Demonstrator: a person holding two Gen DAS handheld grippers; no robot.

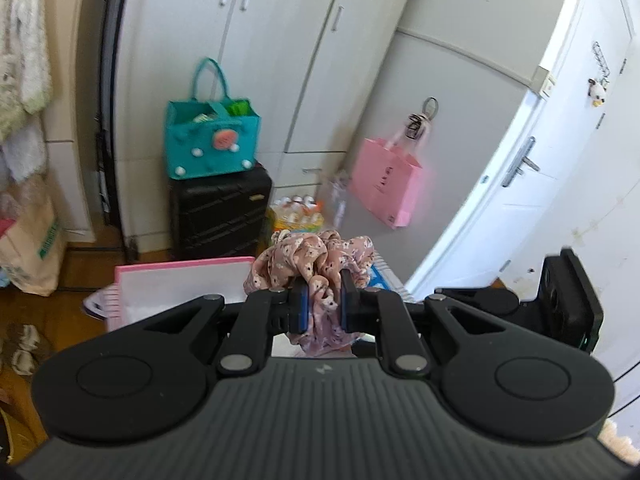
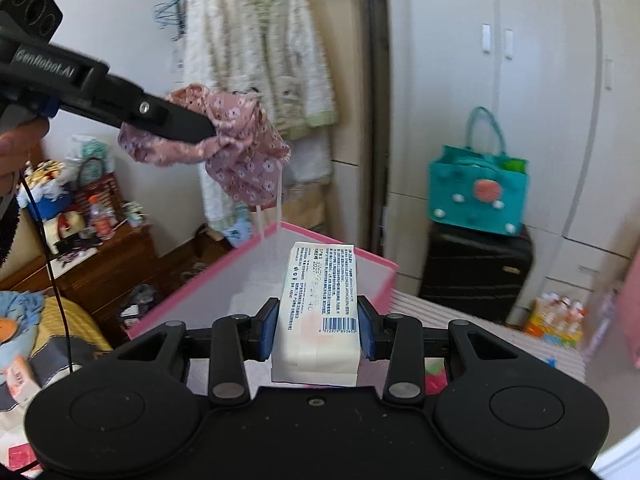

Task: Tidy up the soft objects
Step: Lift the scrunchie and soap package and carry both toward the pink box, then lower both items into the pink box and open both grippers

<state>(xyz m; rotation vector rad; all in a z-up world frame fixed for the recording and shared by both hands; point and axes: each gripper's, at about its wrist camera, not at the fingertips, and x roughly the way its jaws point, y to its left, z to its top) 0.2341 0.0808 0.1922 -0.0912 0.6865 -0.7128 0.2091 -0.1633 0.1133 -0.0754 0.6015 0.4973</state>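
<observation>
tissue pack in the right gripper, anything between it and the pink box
Nothing visible does. The tissue pack, clamped in the right gripper, sits over the open pink box. The floral cloth in the left gripper hangs higher, off to the left.

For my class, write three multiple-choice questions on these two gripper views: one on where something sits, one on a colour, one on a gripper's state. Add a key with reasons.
1. Where does the teal bag sit?
A. on the black suitcase
B. inside the pink-rimmed box
C. hanging on the white door

2. What colour is the paper bag hanging on the cabinet?
A. green
B. pink
C. black

3. What is the right gripper doing?
A. open and empty
B. shut on floral cloth
C. shut on the white packet

Key: 1 A, the bag's base rests on the suitcase top. 2 B, it is plainly pink. 3 C, both pads press the packet's sides; the floral cloth is in the left gripper.
</observation>
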